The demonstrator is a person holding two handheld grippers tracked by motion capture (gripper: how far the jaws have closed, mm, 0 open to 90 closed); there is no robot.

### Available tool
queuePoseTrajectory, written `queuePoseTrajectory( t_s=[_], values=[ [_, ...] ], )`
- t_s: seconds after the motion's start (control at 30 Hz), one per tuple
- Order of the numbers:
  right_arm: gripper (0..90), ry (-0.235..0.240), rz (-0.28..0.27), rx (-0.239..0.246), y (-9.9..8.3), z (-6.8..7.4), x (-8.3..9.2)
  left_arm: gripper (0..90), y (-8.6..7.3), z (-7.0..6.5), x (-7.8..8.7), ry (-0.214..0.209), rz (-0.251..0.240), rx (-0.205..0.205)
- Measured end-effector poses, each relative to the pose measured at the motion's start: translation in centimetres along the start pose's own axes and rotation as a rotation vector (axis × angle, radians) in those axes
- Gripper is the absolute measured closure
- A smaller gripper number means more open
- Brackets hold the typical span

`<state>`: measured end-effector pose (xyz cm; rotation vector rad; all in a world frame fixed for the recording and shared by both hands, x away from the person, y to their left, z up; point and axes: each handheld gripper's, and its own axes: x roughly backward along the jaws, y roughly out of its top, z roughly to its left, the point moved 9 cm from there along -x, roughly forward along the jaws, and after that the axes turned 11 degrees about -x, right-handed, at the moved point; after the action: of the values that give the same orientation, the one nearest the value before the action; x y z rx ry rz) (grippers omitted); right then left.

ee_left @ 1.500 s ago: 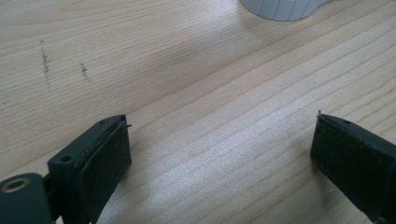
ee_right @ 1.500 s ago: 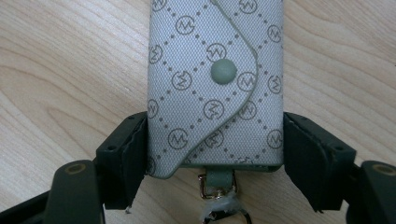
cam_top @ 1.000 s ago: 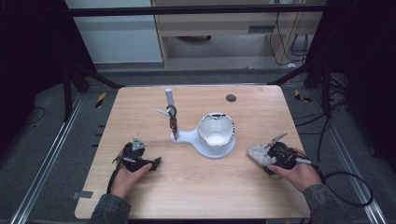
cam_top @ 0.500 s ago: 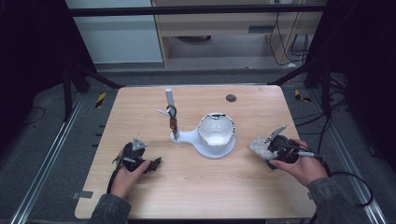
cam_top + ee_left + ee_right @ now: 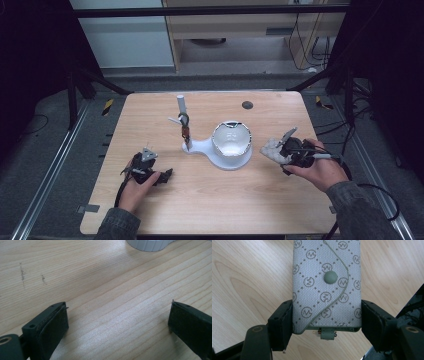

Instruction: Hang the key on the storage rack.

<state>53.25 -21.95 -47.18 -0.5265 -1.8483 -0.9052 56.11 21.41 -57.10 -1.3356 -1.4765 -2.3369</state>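
We see the right gripper (image 5: 327, 322) with jaws clamped on a grey patterned pouch (image 5: 327, 287) at the counter's (image 5: 210, 200) four o'clock; the left gripper's (image 5: 117, 322) jaws gape apart at seven o'clock.

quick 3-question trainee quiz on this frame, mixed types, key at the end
1. True or false: the right gripper is clamped on the grey monogram pouch.
2. The left gripper is: A) shut on a key, B) open over bare tabletop, C) inside the white bowl.
3. Fill in: in the high view, the white bowl-and-post stand sits ____ the two grippers.

Key: 1 true; 2 B; 3 between
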Motion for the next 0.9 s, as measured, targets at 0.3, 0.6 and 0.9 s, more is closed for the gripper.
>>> queuePoseTrajectory(
  t_s=[0.3,0.6,0.9],
  values=[
    [30.8,-0.021,-0.022,0.041,2.0,0.3,1.1,2.0,0.0,0.0,0.0,0.000,0.001,-0.001],
    [30.8,-0.026,-0.032,0.073,3.3,0.7,1.7,1.9,0.0,0.0,0.0,-0.001,0.001,-0.001],
    [30.9,-0.022,-0.042,0.097,4.7,1.3,2.6,1.8,0.0,0.0,0.0,-0.001,0.000,-0.003]
  ],
)
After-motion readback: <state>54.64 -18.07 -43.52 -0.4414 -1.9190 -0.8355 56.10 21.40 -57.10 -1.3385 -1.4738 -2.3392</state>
